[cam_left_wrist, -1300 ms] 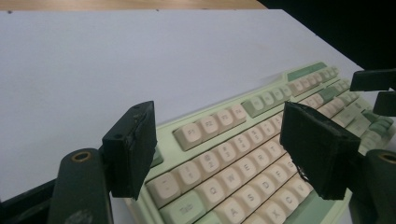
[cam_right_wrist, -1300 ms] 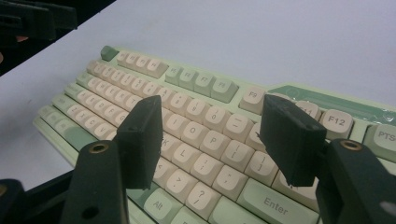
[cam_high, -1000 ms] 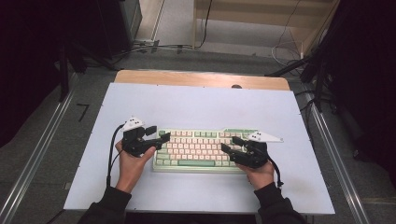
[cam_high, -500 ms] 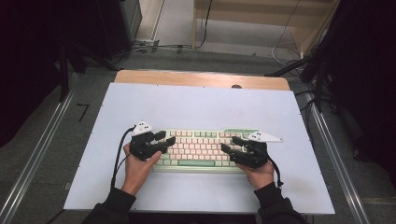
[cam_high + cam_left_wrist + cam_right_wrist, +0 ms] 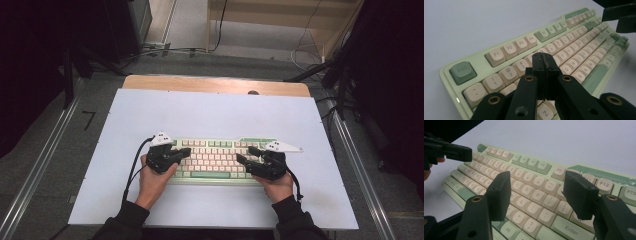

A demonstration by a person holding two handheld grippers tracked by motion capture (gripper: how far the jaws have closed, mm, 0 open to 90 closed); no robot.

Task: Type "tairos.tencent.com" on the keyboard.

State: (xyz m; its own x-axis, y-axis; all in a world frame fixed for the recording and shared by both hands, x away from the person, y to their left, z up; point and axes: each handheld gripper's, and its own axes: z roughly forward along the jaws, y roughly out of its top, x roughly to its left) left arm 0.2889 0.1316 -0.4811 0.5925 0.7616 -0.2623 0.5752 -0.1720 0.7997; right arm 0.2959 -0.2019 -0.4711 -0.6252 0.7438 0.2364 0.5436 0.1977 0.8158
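Keyboard [image 5: 215, 159] lies flat near the front edge of the white table [image 5: 210, 115], between my two hands. My left claw [image 5: 543, 65] has just been closing: jaws now pressed together, nothing between them, tips over the left number and letter rows. My right claw [image 5: 537, 193] hangs spread above the keys left of Enter, gripping nothing.

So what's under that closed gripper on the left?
Under the left gripper, jaws just closed on nothing, lie the keyboard's cream keys, around the number row. The keys directly beneath its tips are hidden.
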